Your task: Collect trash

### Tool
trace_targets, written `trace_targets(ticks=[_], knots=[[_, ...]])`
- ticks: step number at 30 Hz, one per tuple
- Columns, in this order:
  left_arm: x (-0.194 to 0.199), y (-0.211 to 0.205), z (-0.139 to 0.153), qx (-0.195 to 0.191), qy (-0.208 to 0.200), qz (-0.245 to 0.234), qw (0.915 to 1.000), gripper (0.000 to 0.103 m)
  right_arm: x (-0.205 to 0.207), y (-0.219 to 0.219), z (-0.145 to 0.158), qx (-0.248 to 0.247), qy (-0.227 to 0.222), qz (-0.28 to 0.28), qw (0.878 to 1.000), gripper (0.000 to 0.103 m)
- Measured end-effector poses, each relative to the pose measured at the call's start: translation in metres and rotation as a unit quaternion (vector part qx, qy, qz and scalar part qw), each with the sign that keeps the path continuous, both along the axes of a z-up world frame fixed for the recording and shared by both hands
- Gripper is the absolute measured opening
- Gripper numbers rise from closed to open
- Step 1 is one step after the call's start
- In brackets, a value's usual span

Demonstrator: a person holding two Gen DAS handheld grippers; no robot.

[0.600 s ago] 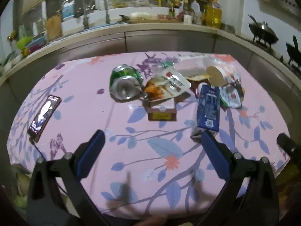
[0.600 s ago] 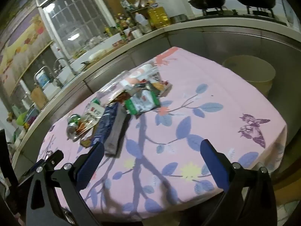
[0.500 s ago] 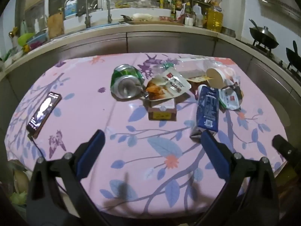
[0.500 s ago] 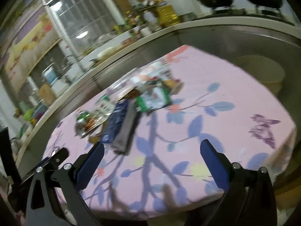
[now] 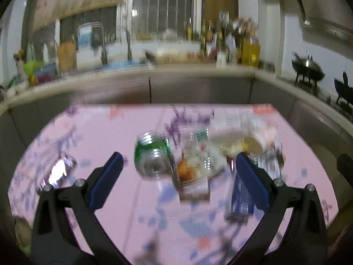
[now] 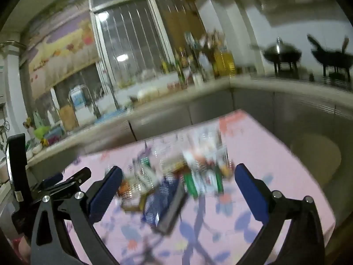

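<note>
A heap of trash is seen lying on the desk (image 5: 92, 137), which is covered with a pink floral cloth. In the left wrist view, a green can (image 5: 154, 158) is found on its side, its round metal end turned toward the camera; whether anything is left inside cannot be told through the blur. Just right of it a clear plastic tray (image 5: 198, 161) with orange food scraps is made out, resting partly on a small brown box (image 5: 194, 191). A dark blue carton (image 5: 239, 196) lies flat to the right, and a paper cup (image 5: 254, 146) is tipped over behind it, its opening facing the camera. A phone (image 5: 56, 173) lies well apart at the left edge.

The left hand-held gripper (image 5: 178, 176) is held wide apart above the desk, nothing between its pads. The right hand-held gripper (image 6: 178, 187) is likewise spread wide and empty, the blue carton (image 6: 163, 201) and a green wrapper (image 6: 203, 181) being seen beyond it.
</note>
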State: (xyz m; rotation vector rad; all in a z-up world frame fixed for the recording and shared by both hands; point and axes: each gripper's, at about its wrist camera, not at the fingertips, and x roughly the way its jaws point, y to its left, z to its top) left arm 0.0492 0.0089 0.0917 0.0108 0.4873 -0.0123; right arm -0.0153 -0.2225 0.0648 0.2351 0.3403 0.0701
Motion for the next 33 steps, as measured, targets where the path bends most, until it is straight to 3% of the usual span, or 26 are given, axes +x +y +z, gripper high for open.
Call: trace_targets(ticks=[3, 9, 33], knots=[[0.005, -0.004, 0.028, 0.017, -0.047, 0.003, 0.9987, 0.098, 0.001, 0.003, 0.023, 0.002, -0.039, -0.004, 0.999, 0.098], [0.004, 0.000, 0.040, 0.015, -0.090, -0.002, 0.9958, 0.098, 0.000, 0.010, 0.043, 0.000, -0.083, -0.017, 0.996, 0.098], [0.008, 0.013, 0.023, 0.014, -0.092, 0.027, 0.9953, 0.098, -0.002, -0.006, 0.021, -0.002, -0.078, -0.064, 0.995, 0.098]])
